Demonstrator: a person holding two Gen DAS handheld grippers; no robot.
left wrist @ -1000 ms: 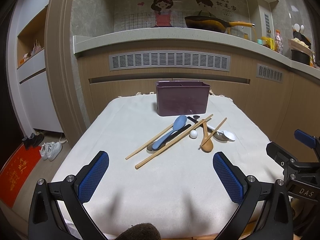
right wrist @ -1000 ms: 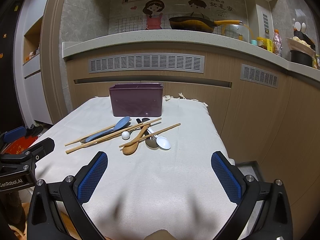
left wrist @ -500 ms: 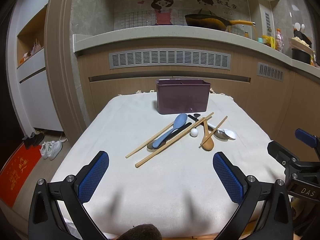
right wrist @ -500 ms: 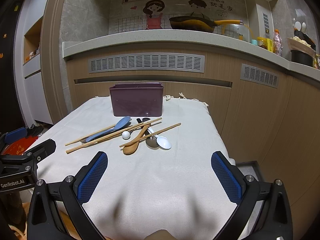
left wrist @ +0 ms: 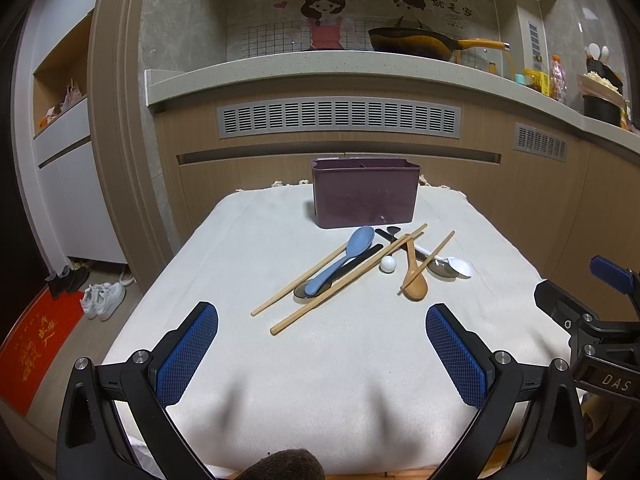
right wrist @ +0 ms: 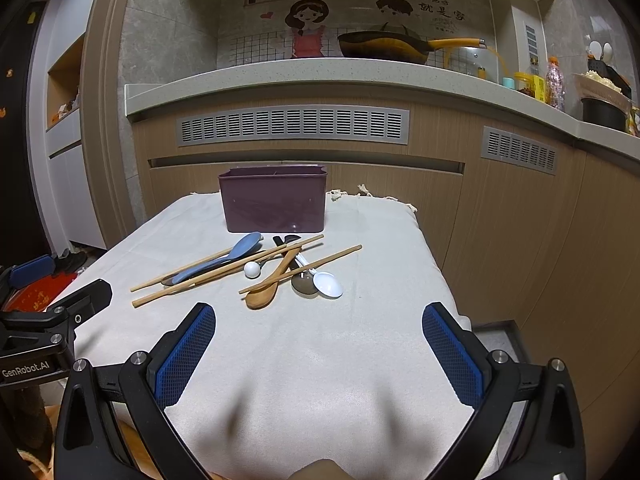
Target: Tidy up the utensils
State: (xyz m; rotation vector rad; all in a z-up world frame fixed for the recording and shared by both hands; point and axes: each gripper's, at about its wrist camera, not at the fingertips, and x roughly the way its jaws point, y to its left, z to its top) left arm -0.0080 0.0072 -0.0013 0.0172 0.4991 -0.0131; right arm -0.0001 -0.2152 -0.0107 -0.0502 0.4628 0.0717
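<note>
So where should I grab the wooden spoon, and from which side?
Probably the wooden spoon's bowl end, from above with the right gripper. The bowl lies flat on the cloth at the pile's near edge, free of other pieces, while a chopstick crosses its handle farther back.

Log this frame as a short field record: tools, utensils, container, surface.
left tool: open, empty, above the cloth
right tool: open, empty, above the cloth
utensil pile: chopsticks and spoons, crossed, loose on the cloth
purple bin: upright behind the pile, contents not visible
cloth: white, covers the table
</note>
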